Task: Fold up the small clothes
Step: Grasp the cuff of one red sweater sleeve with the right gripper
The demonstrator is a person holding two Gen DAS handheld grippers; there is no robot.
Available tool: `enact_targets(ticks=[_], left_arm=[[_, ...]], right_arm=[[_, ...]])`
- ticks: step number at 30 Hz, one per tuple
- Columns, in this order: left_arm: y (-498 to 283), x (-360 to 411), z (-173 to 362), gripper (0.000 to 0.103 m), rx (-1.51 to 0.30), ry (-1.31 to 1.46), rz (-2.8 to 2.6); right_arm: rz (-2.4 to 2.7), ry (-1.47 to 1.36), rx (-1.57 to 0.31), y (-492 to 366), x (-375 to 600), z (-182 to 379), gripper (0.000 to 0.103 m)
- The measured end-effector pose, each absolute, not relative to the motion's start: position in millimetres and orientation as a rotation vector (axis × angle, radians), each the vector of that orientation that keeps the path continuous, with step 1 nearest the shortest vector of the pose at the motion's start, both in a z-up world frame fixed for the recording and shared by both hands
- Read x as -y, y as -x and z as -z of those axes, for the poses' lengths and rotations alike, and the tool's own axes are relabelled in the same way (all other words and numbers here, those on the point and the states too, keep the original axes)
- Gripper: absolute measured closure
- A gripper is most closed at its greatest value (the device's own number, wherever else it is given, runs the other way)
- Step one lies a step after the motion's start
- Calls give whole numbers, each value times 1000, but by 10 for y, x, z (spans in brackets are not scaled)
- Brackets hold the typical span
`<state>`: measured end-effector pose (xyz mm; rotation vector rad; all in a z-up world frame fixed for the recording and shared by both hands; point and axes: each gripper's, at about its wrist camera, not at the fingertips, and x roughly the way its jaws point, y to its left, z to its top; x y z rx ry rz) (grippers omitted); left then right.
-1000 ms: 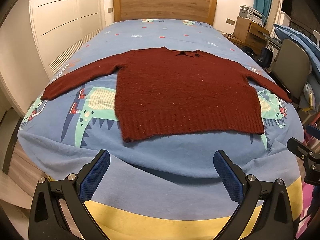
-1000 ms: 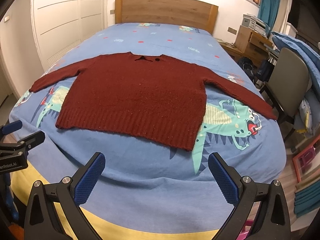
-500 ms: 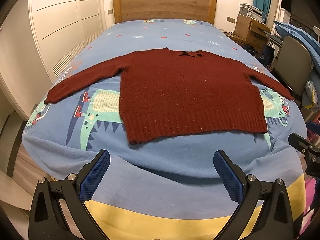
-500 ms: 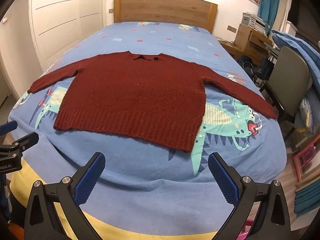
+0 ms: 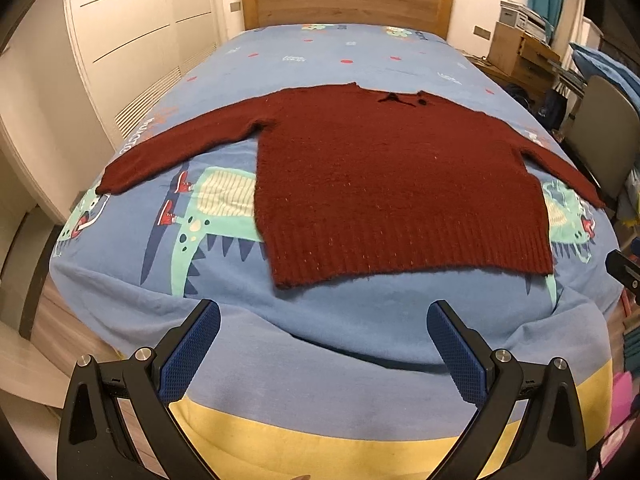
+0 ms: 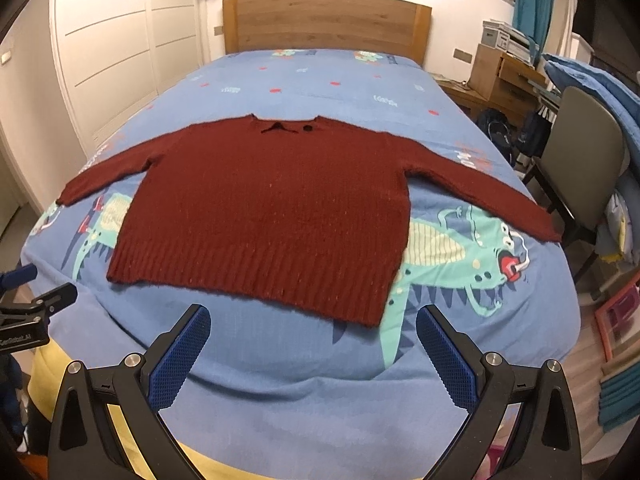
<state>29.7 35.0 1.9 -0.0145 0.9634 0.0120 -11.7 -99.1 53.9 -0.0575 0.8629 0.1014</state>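
Hovering wide-jawed and empty short of the flat-spread dark red knitted sweater (image 5: 396, 184), left gripper (image 5: 323, 346) and right gripper (image 6: 313, 342) look poised to fold.

Warm indoor light, soft shadows, sharp centre, strong fisheye bending at edges.

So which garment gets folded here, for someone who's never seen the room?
Find the bed with the wooden headboard. Spread flat near its foot lies the sweater: dark red knit, sleeves out, the only clothing on the blue dinosaur cover.
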Motion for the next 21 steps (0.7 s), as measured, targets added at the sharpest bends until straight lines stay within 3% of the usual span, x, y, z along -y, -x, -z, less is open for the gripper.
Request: enact_targets(ticks=[21], left_arm=[[-708, -497, -236, 1, -942, 17, -159]], right_arm=[[-46, -158, -854, -645, 1962, -539, 0]])
